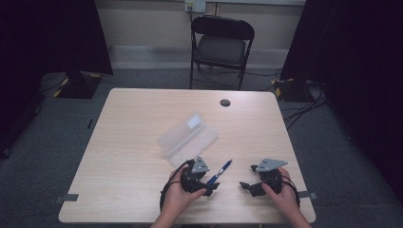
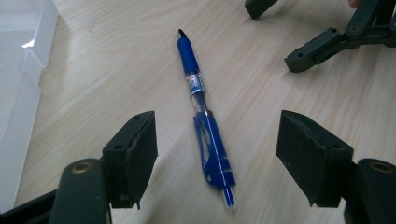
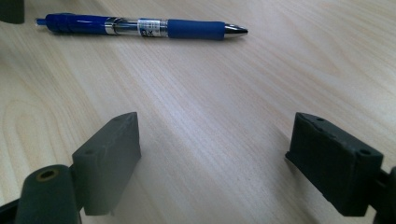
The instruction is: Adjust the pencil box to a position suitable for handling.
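A pale wooden bench [image 1: 133, 142] seen from above. Left of centre lies a clear plastic case [image 1: 187, 137], just beyond the person's left hand [image 1: 178, 197]. That hand holds the left gripper [image 2: 217, 154] near the bench's front edge; its jaws stand wide apart, gripping nothing. A blue pen [image 2: 204, 126] lies flat on the bench between those jaws without touching either pad, its clicker end nearest the gripper and its tip pointing away, toward the bench's far right. To the right, apart from the pen, the right hand [image 1: 285, 197] holds the right gripper [image 3: 212, 163], jaws also wide open over bare wood, facing the pen side-on.
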Demonstrator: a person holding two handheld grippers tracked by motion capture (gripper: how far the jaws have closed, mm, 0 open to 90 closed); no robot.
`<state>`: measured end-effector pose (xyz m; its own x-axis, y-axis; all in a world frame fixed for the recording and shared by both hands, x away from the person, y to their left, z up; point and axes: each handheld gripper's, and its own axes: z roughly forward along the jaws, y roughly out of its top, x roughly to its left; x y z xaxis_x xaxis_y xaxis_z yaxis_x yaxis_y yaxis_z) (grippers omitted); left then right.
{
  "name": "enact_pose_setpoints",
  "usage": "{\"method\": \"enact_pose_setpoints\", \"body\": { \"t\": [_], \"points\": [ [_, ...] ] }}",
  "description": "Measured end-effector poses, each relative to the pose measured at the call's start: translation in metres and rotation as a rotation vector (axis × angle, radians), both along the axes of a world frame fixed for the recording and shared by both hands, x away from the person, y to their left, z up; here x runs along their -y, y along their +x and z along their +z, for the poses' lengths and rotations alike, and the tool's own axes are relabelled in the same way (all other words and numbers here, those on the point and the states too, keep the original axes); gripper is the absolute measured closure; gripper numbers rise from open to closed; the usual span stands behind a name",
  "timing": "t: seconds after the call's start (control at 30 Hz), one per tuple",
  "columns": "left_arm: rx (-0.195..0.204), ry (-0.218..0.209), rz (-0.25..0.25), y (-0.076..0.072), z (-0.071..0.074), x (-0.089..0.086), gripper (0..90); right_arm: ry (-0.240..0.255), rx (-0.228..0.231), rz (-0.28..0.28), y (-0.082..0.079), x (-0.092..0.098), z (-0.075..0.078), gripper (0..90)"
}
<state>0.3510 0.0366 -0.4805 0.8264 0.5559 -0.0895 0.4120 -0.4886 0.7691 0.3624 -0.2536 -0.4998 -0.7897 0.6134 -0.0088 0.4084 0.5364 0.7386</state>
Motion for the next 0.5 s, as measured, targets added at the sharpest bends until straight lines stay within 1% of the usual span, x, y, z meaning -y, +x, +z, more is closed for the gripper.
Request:
{"method": "enact_pose_setpoints", "body": {
  "t": [0.03,0.07,0.17,0.2,0.27,0.3,0.4,0.43,0.5],
  "points": [
    [-0.006,0.005,0.002,0.001,0.0,0.001,28.8,0.0,0.0,0.0,0.0,0.0,0.0,15.1],
    [-0.004,-0.005,0.009,0.002,-0.002,0.003,28.2,0.0,0.0,0.0,0.0,0.0,0.0,15.2],
    [-0.002,-0.003,0.014,0.005,-0.004,0.005,27.7,0.0,0.0,0.002,0.0,0.0,0.0,15.1],
    [-0.002,0.01,0.017,0.006,-0.004,0.006,27.7,-0.004,0.0,0.004,-0.001,0.0,0.0,15.1],
    [-0.005,0.0,0.021,0.009,-0.006,0.008,27.7,-0.001,-0.001,0.007,-0.001,0.0,0.0,15.1],
    [-0.003,0.009,0.022,0.009,-0.007,0.009,27.7,-0.002,0.0,0.009,-0.002,0.001,0.0,15.1],
    [-0.003,0.004,0.025,0.011,-0.007,0.011,27.6,-0.001,0.001,0.014,-0.002,0.001,0.0,15.1],
    [-0.002,0.011,0.02,0.011,-0.007,0.011,27.6,0.0,0.0,0.016,-0.003,0.002,0.0,15.1],
    [0.002,0.011,0.018,0.011,-0.006,0.013,27.6,0.0,-0.001,0.016,-0.003,0.002,0.0,15.1]
  ]
}}
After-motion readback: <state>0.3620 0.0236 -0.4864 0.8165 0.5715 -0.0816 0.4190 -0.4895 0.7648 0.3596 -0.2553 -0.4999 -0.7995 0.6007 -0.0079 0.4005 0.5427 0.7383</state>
